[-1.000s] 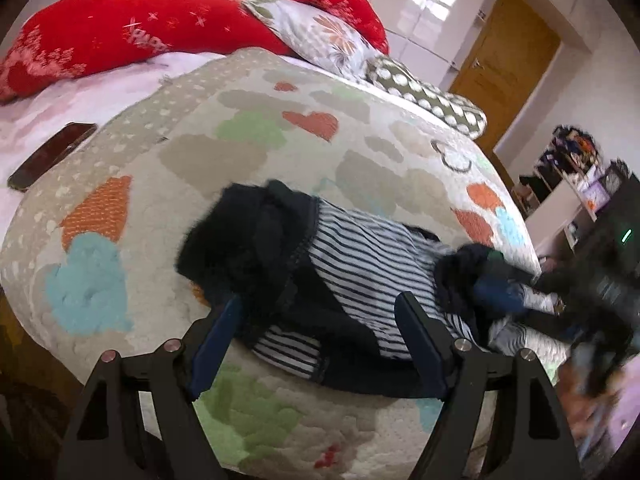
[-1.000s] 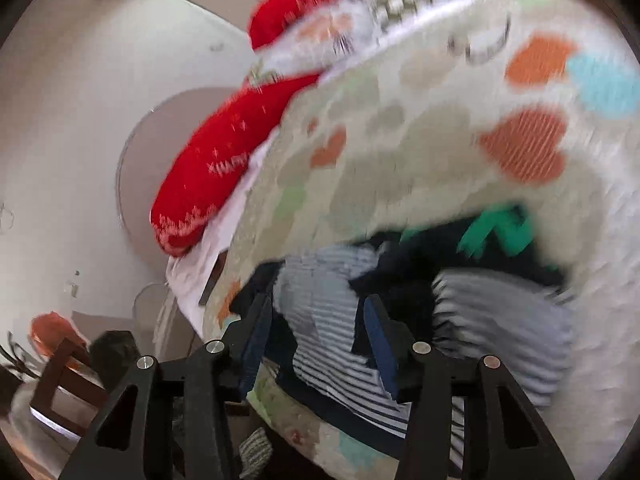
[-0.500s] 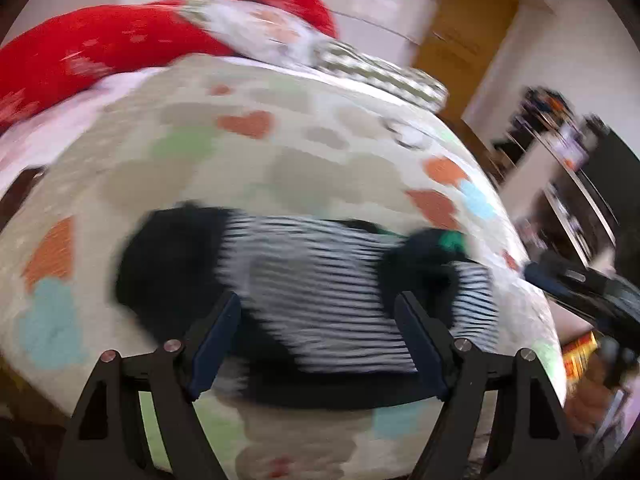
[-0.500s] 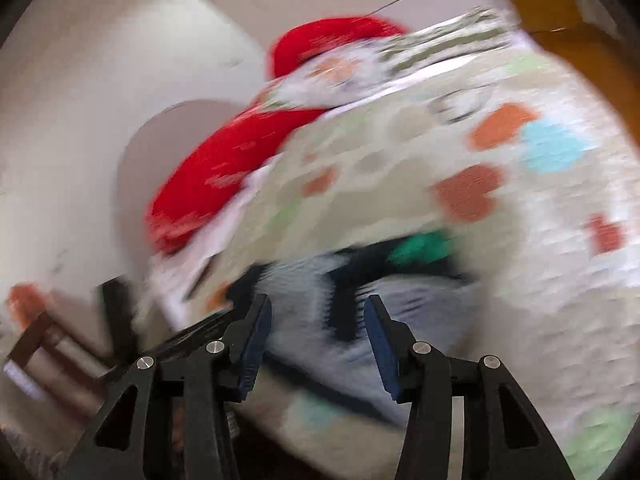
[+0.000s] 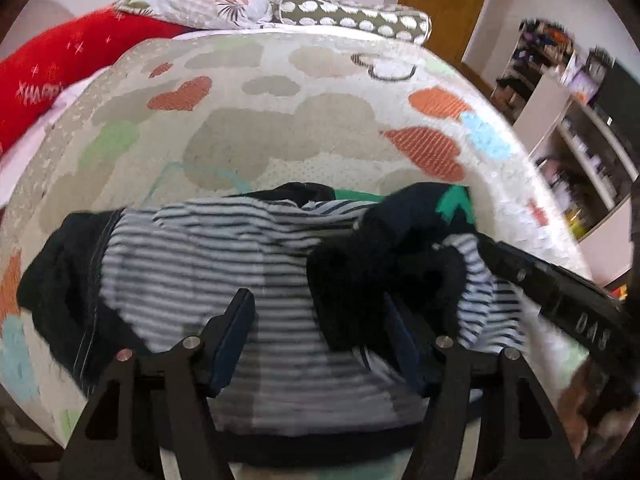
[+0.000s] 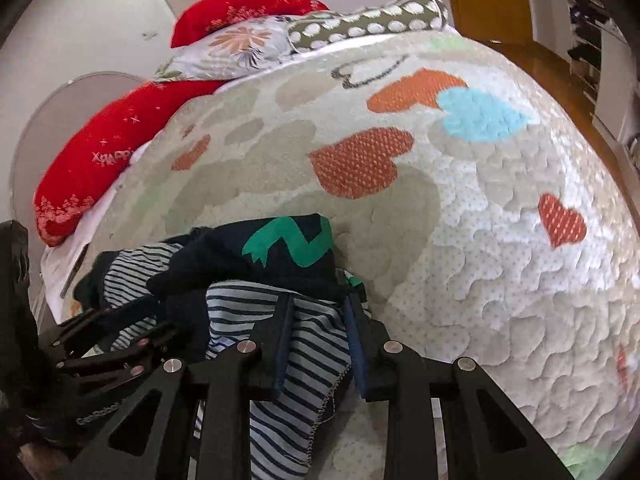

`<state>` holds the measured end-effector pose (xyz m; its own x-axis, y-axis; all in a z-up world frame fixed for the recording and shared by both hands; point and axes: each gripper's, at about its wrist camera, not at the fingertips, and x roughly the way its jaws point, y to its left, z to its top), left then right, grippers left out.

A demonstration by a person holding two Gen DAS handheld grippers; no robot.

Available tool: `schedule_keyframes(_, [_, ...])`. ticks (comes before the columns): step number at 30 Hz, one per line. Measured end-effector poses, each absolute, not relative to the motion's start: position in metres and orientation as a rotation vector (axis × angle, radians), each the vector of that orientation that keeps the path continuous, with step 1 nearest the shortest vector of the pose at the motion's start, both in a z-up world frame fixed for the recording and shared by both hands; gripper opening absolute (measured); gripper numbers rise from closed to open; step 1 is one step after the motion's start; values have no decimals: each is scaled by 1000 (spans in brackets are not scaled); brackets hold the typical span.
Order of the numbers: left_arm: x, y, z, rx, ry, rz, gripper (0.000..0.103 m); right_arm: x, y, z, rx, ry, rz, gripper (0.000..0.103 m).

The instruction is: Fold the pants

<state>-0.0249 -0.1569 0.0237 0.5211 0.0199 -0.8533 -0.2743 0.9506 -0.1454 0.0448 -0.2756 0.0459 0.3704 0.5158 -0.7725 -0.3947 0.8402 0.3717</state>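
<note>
The pants (image 5: 224, 256) are striped grey-white with dark navy parts and a green mark; they lie crumpled on the quilted bed cover near its front edge. They also show in the right wrist view (image 6: 288, 264). My left gripper (image 5: 320, 320) is open, its fingers astride the striped cloth at the near edge. My right gripper (image 6: 318, 332) has its fingers around a striped fold at the pants' right end, jaws partly closed with cloth between them. The right gripper's body shows in the left wrist view (image 5: 560, 292).
The bed cover (image 6: 460, 208) has heart and cloud patches. Red pillows (image 5: 52, 76), a floral pillow (image 5: 216, 0) and a dotted bolster (image 5: 352, 18) lie at the head. A wooden door (image 5: 444, 0) and shelves (image 5: 580, 132) stand to the right.
Both grippers moved in close to the pants. The right gripper's jaws narrowed and now have a striped fold between them; the left stayed open.
</note>
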Motion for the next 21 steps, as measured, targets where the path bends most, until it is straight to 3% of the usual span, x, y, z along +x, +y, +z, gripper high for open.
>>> schedule_keyframes(10, [-97, -98, 58, -432, 877, 291, 71, 28, -390, 81, 340, 910, 362, 29])
schedule_keyframes(12, [-110, -77, 61, -472, 852, 341, 71, 23, -398, 83, 382, 913, 367, 37])
schedule_keyframes(14, [-125, -55, 63, -507, 832, 407, 71, 18, -392, 88, 387, 913, 396, 45])
schedule_keyframes(21, [-171, 11, 37, -674, 823, 566, 73, 3, -300, 101, 252, 978, 656, 48])
